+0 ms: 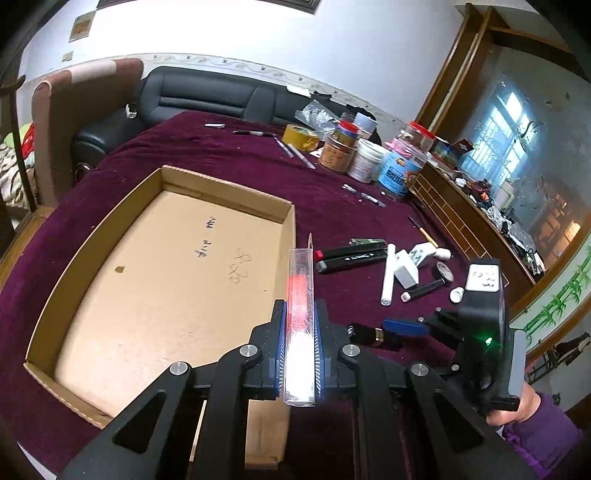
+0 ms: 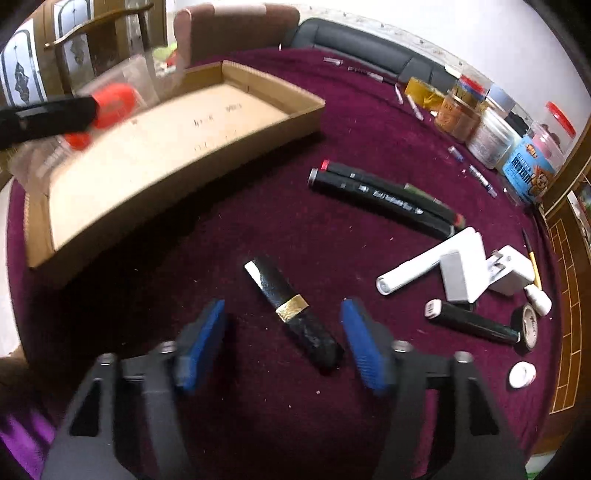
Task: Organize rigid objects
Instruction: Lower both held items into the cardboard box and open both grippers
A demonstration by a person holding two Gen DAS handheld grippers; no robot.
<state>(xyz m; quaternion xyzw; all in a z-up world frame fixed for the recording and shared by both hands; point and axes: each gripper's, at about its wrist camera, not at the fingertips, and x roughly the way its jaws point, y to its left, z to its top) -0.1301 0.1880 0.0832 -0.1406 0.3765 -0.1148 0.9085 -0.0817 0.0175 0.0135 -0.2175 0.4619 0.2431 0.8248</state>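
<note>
My left tongs (image 1: 300,343) are clenched on a clear plastic case (image 1: 301,295) held at the near right edge of the cardboard tray (image 1: 110,221), while my right tongs (image 2: 282,332) stand released around a black-and-gold tube (image 2: 291,314) lying on the maroon cloth (image 2: 258,221).

White wall (image 1: 258,33), black leather sofa (image 1: 199,96), bright window (image 1: 506,129)

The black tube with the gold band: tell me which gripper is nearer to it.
Right. The right gripper is open with the black tube with the gold band between its fingers. The left gripper, shut on a clear tube, is beside it.
</note>
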